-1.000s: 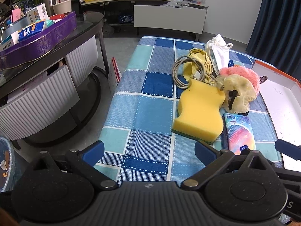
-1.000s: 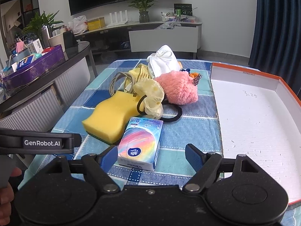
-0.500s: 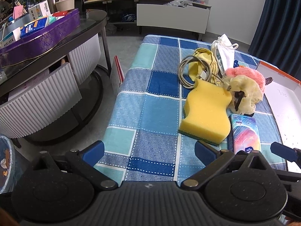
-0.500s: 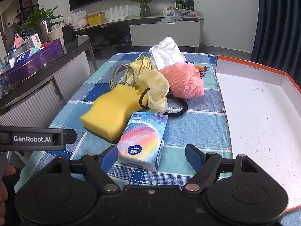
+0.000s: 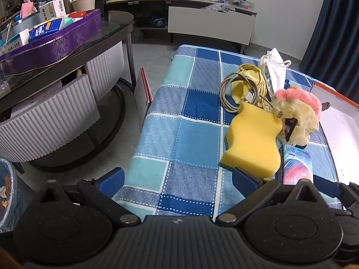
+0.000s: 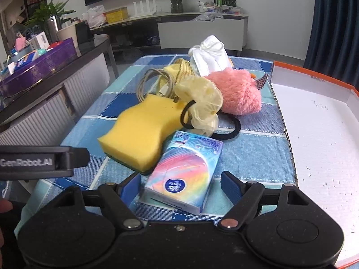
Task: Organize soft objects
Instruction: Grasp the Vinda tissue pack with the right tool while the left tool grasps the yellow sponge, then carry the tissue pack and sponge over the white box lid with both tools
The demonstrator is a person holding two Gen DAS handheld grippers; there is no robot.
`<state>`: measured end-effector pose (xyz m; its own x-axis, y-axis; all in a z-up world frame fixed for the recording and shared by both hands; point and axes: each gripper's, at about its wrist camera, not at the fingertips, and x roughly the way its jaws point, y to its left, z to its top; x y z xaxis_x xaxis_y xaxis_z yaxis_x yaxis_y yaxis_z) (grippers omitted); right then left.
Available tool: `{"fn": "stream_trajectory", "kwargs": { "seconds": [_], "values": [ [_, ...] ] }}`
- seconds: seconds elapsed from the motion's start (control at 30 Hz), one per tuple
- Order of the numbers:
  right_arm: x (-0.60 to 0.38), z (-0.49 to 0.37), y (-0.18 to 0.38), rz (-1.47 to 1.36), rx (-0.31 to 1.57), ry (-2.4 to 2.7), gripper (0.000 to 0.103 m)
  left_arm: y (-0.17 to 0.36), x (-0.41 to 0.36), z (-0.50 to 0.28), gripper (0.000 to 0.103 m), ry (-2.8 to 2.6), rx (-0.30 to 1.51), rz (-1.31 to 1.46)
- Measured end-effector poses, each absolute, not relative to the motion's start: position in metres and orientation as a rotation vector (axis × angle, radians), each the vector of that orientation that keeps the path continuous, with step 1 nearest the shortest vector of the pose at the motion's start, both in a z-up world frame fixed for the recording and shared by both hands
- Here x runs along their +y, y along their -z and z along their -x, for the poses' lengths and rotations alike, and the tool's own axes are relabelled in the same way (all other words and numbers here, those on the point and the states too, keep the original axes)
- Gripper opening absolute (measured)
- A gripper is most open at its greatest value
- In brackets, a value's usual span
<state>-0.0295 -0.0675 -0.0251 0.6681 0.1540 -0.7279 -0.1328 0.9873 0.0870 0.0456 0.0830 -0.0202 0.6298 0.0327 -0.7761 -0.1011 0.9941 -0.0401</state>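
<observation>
From the right wrist view, the white box (image 6: 320, 148) at three o'clock runs off the right and bottom edges. The tissue pack's (image 6: 186, 170) near end sinks behind the right gripper (image 6: 180, 185) body. The sponge (image 6: 143, 130) hides part of the grey cable (image 6: 154, 85). From the left wrist view, the tissue pack's (image 5: 297, 167) lower end is covered by gripper parts at four o'clock. The box's handwriting (image 5: 338, 120) is too small to read.

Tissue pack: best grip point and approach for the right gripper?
Take the tissue pack across its two long sides, near the middle, coming from its near short end. It lies flat, lengthwise between the open right gripper fingers, and the sponge crowds its left edge.
</observation>
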Motion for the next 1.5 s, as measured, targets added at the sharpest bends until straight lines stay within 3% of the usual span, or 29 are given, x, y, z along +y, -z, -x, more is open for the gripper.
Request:
{"fn": "stream_trajectory", "kwargs": {
  "seconds": [0.07, 0.23, 0.67, 0.8, 0.9, 1.5],
  "values": [
    [-0.072, 0.029, 0.026, -0.027, 0.815, -0.151, 0.073, 0.020, 0.081, -0.048, 0.103, -0.070, 0.882, 0.088],
    [-0.092, 0.032, 0.019, -0.051, 0.806, -0.141, 0.064, 0.017, 0.065, -0.055, 0.103, -0.004, 0.862, 0.067],
    [-0.140, 0.065, 0.004, -0.074, 0.770, -0.157, 0.064, 0.045, 0.015, -0.093, 0.103, 0.094, 0.910, -0.058],
    [-0.147, 0.068, 0.000, -0.087, 0.757, -0.157, 0.064, 0.049, 0.014, -0.087, 0.072, 0.100, 0.890, -0.070],
    [-0.149, 0.070, -0.004, -0.080, 0.735, -0.159, 0.064, 0.043, 0.018, -0.081, 0.068, 0.110, 0.886, -0.037],
    [-0.166, 0.088, -0.028, -0.094, 0.653, -0.180, 0.064, -0.010, 0.023, -0.009, 0.066, 0.025, 0.770, 0.069]
  ]
}}
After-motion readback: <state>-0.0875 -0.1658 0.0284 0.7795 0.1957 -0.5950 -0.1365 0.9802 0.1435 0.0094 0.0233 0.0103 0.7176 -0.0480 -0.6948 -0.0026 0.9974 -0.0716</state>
